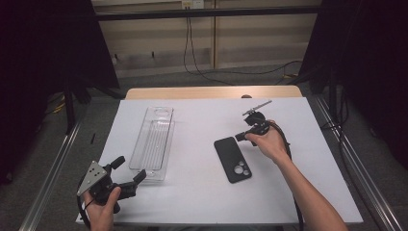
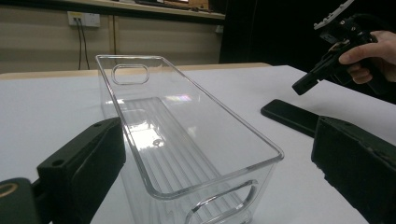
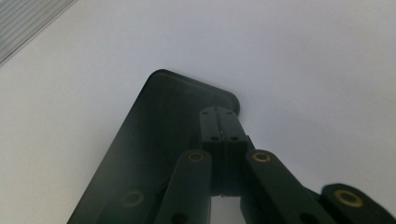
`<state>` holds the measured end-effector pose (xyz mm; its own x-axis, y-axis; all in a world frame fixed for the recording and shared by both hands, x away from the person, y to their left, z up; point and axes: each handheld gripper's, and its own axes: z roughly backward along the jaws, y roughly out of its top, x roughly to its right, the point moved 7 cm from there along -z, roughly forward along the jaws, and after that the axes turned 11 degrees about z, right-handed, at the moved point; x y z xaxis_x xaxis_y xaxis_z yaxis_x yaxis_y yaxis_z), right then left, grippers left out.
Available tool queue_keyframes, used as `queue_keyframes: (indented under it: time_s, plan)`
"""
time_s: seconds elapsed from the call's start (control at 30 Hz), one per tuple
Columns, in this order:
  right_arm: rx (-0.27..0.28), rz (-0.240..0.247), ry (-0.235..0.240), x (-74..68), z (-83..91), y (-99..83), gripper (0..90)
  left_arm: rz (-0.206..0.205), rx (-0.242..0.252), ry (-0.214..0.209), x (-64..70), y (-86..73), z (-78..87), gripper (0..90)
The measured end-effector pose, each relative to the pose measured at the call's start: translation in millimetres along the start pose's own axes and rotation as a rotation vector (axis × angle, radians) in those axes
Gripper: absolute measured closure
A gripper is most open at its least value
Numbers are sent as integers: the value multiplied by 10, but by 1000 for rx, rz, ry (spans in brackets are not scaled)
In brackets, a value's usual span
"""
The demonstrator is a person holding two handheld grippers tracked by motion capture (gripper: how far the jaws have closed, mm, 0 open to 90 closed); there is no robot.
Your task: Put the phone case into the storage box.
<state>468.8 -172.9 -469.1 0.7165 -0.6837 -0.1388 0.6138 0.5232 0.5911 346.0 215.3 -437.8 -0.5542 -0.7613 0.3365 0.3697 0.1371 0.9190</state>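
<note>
right hand-held gripper (image 1: 239, 136): clenched, empty, tip at phone's (image 1: 232, 159) far corner | left hand-held gripper (image 1: 126, 172): released by clear bin (image 1: 153, 143) | progress: phone not yet lifted, probably bin-bound

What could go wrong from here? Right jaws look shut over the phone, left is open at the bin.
1. The right gripper has its jaws shut over the corner of the phone; the phone lies flat on the table, so it may slide instead of lifting.
2. The open left gripper straddles the clear bin end; its smooth wall might slip or tip.
</note>
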Motion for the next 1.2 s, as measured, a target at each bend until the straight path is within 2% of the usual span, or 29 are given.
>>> queue_keyframes:
  time_s: [0.73, 1.2]
  plan:
    - [-66, -7, -23, 91, -127, -12, 900, -5, -2, -10, 31, -3, 8, 30]
    - [-111, 10, -62, 133, -199, 13, 900, -4, -1, -6, 25, -1, 8, 30]
